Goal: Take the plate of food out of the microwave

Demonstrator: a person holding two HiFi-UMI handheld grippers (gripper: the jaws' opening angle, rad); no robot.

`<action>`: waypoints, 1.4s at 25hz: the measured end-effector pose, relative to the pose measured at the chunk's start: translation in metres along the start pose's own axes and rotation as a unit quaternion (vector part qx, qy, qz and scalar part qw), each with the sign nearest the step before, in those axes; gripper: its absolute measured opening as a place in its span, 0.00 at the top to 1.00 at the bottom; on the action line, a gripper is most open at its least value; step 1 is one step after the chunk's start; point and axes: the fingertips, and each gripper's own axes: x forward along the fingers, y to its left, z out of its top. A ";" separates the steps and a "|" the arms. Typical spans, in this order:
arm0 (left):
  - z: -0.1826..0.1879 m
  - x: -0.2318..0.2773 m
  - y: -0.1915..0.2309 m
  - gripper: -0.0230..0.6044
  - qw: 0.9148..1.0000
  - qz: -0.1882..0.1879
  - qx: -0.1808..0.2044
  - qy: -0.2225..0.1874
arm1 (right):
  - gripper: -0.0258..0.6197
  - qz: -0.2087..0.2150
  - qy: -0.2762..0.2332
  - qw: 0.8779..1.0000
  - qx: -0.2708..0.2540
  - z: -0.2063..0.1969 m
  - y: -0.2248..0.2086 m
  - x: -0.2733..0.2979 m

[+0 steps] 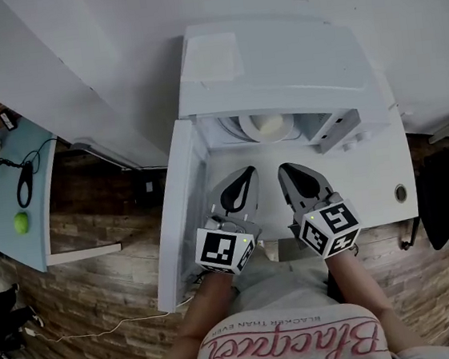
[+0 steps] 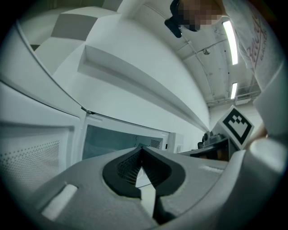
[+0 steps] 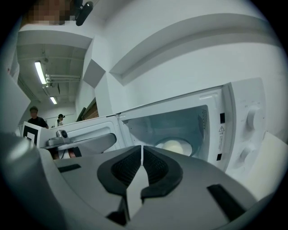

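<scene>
Right tool: jaws together, nothing between them, tips just short of the cavity mouth. Left tool: also jaws together and empty, just beside the right tool, on the side of the open door. Both are outside the microwave, pointing into it. Plate of food sits on the cavity floor toward the back. In the right gripper view it's ahead of the tips and slightly right. No contact with either tool. Door is swung out on the left.
</scene>
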 end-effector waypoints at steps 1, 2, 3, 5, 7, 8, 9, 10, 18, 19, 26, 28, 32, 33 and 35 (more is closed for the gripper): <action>-0.001 0.001 0.001 0.95 1.000 0.002 0.000 0.001 | 0.94 -0.002 0.002 1.000 0.005 -0.001 -0.004 0.002; -0.002 0.002 0.002 0.95 1.000 0.004 0.001 0.002 | 0.94 -0.004 0.004 1.000 0.011 -0.003 -0.007 0.005; -0.003 0.003 0.003 0.95 1.000 0.007 0.002 0.003 | 0.94 -0.004 0.006 1.000 0.017 -0.005 -0.010 0.008; -0.004 0.005 0.006 0.95 1.000 0.012 0.004 0.004 | 0.94 -0.004 0.012 1.000 0.026 -0.010 -0.016 0.013; -0.007 0.008 0.008 0.95 1.000 0.017 0.002 0.005 | 0.94 -0.005 0.019 0.999 0.033 -0.015 -0.022 0.018; -0.008 0.010 0.009 0.95 1.000 0.018 0.002 0.005 | 0.94 -0.006 0.021 0.999 0.037 -0.017 -0.024 0.020; -0.009 0.012 0.010 0.95 1.000 0.019 0.002 0.006 | 0.93 -0.007 0.022 0.999 0.042 -0.018 -0.027 0.022; -0.010 0.013 0.011 0.95 1.000 0.020 0.003 0.007 | 0.92 -0.007 0.023 0.999 0.046 -0.020 -0.029 0.024; -0.016 0.030 0.013 0.95 1.000 0.018 0.011 0.020 | 0.75 0.009 0.026 0.994 0.108 -0.031 -0.049 0.043; -0.017 0.032 0.013 0.95 1.000 0.018 0.012 0.022 | 0.73 0.012 0.025 0.992 0.121 -0.032 -0.051 0.045; -0.022 0.040 0.013 0.95 0.999 0.012 0.017 0.034 | 0.68 0.006 0.024 0.971 0.239 -0.045 -0.071 0.061; -0.024 0.042 0.013 0.95 0.999 0.012 0.019 0.037 | 0.68 -0.001 0.023 0.965 0.260 -0.048 -0.076 0.065; -0.028 0.045 0.015 0.95 0.999 0.016 0.015 0.041 | 0.68 -0.021 0.023 0.950 0.311 -0.055 -0.090 0.073; -0.029 0.046 0.016 0.95 0.999 0.017 0.015 0.041 | 0.68 -0.026 0.023 0.945 0.324 -0.057 -0.093 0.074; -0.030 0.047 0.018 0.95 0.999 0.019 0.016 0.044 | 0.68 -0.031 0.023 0.937 0.348 -0.059 -0.098 0.079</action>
